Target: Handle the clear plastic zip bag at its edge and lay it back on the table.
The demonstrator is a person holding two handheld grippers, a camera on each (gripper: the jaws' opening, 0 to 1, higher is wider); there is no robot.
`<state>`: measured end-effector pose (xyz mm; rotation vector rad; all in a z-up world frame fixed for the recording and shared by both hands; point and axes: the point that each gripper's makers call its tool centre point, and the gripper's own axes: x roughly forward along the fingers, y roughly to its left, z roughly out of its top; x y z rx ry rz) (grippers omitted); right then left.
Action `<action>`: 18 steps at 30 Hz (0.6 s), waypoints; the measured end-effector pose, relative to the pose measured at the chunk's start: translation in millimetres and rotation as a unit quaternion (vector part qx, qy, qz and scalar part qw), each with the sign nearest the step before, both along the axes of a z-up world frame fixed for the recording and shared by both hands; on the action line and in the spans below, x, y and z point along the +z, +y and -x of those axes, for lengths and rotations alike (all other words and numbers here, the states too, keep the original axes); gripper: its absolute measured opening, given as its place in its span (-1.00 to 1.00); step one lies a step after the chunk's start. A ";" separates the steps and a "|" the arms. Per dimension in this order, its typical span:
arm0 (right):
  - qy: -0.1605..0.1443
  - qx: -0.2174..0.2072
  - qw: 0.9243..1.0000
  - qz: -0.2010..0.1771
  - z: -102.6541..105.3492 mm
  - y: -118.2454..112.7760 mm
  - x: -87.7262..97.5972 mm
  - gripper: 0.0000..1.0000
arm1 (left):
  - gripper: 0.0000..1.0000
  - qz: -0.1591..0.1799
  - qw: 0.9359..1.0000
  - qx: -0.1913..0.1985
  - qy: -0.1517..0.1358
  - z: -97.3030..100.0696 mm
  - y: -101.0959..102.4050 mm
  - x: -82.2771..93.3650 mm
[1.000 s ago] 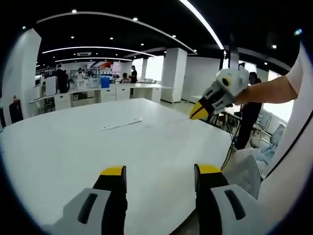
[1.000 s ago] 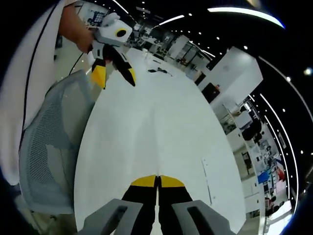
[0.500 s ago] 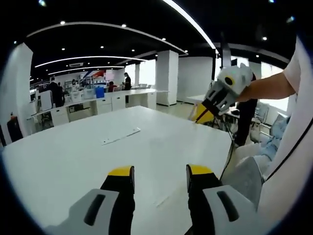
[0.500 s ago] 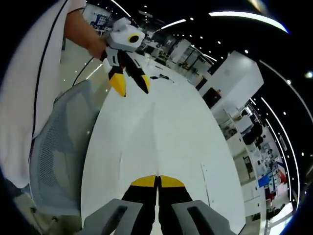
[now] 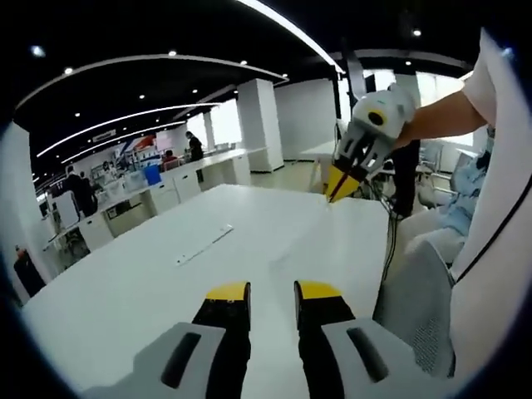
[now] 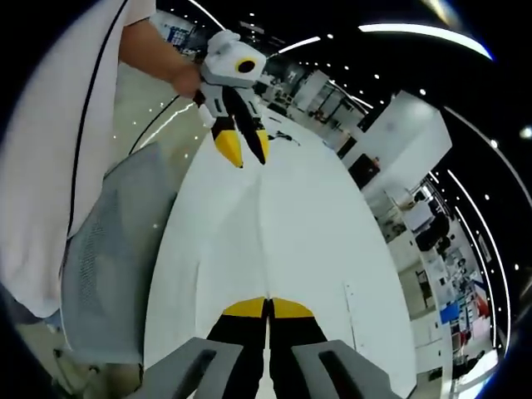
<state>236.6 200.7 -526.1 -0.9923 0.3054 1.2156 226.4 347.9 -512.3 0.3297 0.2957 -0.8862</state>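
The clear plastic zip bag is very faint. It stretches as a thin see-through sheet from my right gripper, shut on its near edge, toward my left gripper over the white table. In the left gripper view the bag runs from the right gripper, held above the table's far right corner, down toward my left gripper. The left jaws stand a narrow gap apart. I cannot tell whether the bag's edge lies between them.
A grey mesh chair stands at the table's edge beside the person's white sleeve. A white strip lies on the table. Small dark items sit at the far end. Desks with people line the background.
The left jaws have narrowed from wide apart to a slim gap. The two grippers have drawn closer together. The right gripper has stayed shut.
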 end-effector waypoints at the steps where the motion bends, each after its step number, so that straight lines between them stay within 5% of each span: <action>1: 0.000 0.000 1.000 0.000 0.4 0.2 0.6 -1.00 | -0.68 -0.010 1.000 -0.007 -0.004 0.1 -2.1 1.1; 18: -0.007 0.016 1.000 0.015 3.5 0.9 3.9 -1.00 | -0.85 -0.107 0.990 -0.089 -0.012 5.7 -20.1 5.3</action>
